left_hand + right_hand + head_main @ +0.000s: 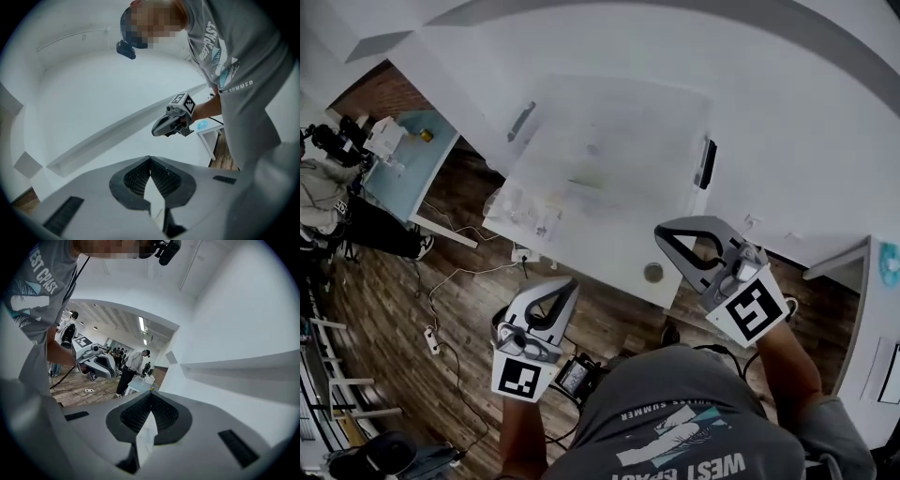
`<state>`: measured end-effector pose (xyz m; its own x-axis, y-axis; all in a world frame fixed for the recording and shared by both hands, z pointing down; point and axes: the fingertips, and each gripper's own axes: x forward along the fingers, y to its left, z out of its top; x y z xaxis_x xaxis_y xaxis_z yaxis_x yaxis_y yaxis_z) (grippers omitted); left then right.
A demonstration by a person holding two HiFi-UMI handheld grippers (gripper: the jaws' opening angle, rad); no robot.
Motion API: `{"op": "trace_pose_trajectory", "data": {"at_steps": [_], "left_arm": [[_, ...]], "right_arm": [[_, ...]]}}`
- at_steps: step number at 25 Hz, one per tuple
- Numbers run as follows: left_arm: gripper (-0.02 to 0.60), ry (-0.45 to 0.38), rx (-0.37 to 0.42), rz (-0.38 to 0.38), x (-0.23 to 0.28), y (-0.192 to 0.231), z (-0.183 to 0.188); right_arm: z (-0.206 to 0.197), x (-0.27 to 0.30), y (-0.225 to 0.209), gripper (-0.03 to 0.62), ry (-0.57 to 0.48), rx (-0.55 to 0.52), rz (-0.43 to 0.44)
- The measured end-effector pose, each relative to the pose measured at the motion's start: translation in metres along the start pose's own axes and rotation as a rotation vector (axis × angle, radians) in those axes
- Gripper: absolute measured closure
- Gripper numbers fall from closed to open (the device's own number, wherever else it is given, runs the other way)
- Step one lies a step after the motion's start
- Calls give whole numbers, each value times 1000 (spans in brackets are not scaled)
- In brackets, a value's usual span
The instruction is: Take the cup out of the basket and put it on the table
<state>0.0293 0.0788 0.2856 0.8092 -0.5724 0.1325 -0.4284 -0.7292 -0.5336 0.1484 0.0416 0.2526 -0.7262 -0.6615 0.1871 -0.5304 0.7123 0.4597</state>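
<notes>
Evidently nothing has begun: we find neither cup nor basket in any view, so we cannot say where the cup is. The left gripper (pixel 570 283) and right gripper (pixel 662 231) are both pressed together with nothing between them, and are held near the table (pixel 609 216) edge. Next, we judge, comes locating the basket, then spreading one pair.

Around them are a dark slim object (pixel 706 164) at the table's rim, a small round piece (pixel 653 272) (unidentifiable), and cables (pixel 455 281) on the floor. Nothing blocks the way.

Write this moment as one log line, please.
left gripper: shut, empty | right gripper: shut, empty | cup, basket: not in view
</notes>
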Motion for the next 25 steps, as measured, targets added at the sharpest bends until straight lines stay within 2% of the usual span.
{"op": "trace_pose_trajectory", "data": {"at_steps": [3,8,11,15,25], "left_arm": [[571,14,1,17,11,-1,1],[571,42,-4,1,23,-4,-6],[571,8,-3,9,32,11,-11],[571,-29,-10,2,40,32,-25],[571,-132,-7,-24,28,95,-50]], "right_arm": [[-7,2,-12,582,-32,0,14],[-21,8,-20,583,-35,21,33],[-26,20,-30,582,-43,29,23],[-21,41,-44,582,-82,158,-50],[-2,97,-54,583,-3,98,-105]]}}
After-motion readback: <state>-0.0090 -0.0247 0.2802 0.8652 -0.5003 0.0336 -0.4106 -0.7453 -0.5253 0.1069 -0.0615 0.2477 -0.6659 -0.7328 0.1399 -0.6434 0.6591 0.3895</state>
